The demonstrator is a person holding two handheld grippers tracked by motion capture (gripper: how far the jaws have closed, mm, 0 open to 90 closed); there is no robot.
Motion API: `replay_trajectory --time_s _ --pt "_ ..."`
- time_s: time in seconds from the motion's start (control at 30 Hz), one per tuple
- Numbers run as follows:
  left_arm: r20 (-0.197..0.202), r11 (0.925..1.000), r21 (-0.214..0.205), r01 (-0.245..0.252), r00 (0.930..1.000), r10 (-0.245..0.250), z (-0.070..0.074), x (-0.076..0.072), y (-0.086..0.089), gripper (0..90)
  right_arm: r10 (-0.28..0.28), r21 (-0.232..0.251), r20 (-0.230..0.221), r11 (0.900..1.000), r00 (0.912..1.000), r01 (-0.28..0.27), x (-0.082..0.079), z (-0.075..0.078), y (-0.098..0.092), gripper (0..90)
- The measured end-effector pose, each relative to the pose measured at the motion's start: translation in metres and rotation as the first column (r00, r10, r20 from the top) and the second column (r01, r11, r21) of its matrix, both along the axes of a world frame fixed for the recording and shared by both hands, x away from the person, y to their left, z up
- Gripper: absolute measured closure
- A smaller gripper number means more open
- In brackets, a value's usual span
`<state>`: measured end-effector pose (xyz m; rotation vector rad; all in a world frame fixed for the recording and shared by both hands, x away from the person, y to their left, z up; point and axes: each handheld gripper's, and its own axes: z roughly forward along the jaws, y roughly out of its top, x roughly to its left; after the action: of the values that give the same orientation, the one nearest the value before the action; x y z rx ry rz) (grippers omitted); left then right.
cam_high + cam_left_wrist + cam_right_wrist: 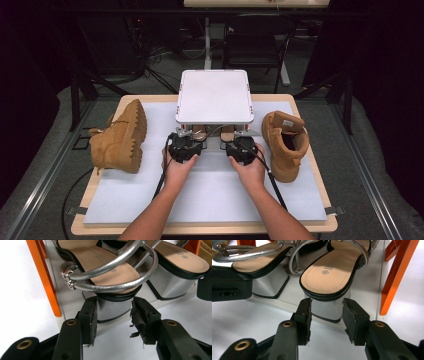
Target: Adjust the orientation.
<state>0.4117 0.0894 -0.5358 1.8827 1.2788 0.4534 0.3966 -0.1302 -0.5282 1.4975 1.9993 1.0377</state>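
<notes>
From above, my left gripper (pixel 185 145) and right gripper (pixel 242 149) sit at the rack (pixel 214 95), one per sandal. Along the left gripper, its jaws straddle the left sandal (pixel 110 272) heel, pads seemingly touching, to draw it off the shelf. Along the right one, the jaws flank the right sandal (pixel 332 272) heel with gaps, not gripping.
</notes>
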Motion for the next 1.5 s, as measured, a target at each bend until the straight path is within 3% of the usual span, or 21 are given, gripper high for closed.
replay_trajectory --time_s 0.2,0.5,0.87,1.17,1.37,1.5 --pt "0.004 0.9999 -0.002 0.010 0.9999 -0.010 0.005 -0.008 0.002 55.2 0.015 -0.003 0.010 0.9999 0.9998 -0.015 -0.006 0.004 -0.002 60.2" --pt "0.014 0.9995 -0.015 0.026 0.9996 -0.026 0.014 -0.024 0.014 55.0 0.057 -0.063 0.053 0.9965 0.9969 -0.054 -0.024 0.017 -0.008 62.0" --pt "-0.013 0.9978 -0.047 0.047 0.9988 -0.047 0.015 -0.043 0.039 55.8 0.093 -0.064 0.046 0.9939 0.9945 -0.090 -0.044 0.018 -0.018 67.6" --pt "-0.034 0.9969 -0.062 0.047 0.9982 -0.050 0.013 -0.060 0.064 53.2 0.127 -0.034 0.041 0.9915 0.9911 -0.125 -0.066 0.020 -0.031 62.0" --pt "-0.041 0.9979 -0.038 0.052 0.9977 -0.053 0.013 -0.074 0.075 50.1 0.125 -0.057 0.057 0.9910 0.9906 -0.121 -0.083 0.019 -0.037 57.8" --pt "-0.021 0.9984 -0.026 0.049 0.9985 -0.050 0.016 -0.083 0.082 49.3 0.129 -0.046 0.051 0.9909 0.9904 -0.126 -0.094 0.017 -0.044 56.2"
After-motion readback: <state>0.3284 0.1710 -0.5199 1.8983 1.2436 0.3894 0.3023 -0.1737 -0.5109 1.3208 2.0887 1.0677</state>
